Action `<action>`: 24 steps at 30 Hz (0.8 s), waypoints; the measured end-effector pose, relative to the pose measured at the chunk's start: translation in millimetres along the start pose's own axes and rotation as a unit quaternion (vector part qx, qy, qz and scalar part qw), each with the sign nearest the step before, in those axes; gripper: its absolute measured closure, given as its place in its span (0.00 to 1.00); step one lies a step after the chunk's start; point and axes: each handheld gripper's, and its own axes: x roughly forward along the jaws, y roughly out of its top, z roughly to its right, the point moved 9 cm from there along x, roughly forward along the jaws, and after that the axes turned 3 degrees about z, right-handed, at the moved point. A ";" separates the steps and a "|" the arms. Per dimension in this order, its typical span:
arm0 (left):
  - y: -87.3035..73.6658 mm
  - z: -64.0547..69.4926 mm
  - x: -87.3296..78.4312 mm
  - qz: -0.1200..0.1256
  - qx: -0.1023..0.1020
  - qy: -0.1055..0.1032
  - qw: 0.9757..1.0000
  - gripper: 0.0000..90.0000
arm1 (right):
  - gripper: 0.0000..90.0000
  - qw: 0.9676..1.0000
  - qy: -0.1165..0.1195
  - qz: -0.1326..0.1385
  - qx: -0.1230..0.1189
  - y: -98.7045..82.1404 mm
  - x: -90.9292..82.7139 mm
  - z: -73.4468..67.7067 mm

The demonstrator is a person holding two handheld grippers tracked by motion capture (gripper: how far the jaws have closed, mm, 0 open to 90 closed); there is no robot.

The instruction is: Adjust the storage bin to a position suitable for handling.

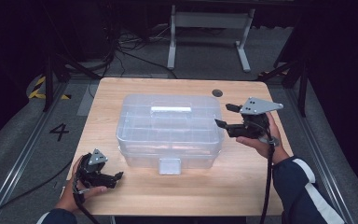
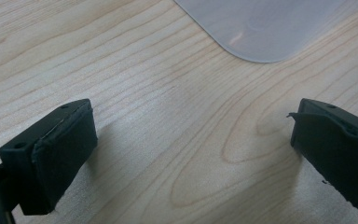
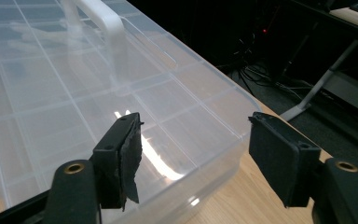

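- The clear plastic box (image 1: 170,128) sits mid-table between your two tongs, lid down, with its white handle (image 3: 107,28) on top.
- Your right tongs (image 1: 224,115) are spread apart, hovering at the box's right edge and clamping nothing.
- Your left tongs (image 1: 115,178) are spread apart too, low over the wooden table (image 1: 135,196), near the box's front-left corner (image 2: 256,49).

black numeral "4" (image 1: 59,132) on grey floor (image 1: 18,140)

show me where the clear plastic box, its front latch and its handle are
clear plastic box (image 1: 140,135): high view, left part of its lid.
front latch (image 1: 169,165): high view, middle of the tab on the near wall.
handle (image 3: 106,28): right gripper view, its white upper bar.
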 end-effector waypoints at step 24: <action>0.0 0.0 0.0 0.000 0.000 0.000 1.000 0.01 | 0.39 0.999 0.035 -0.004 -0.017 21.8 30.6 -23.5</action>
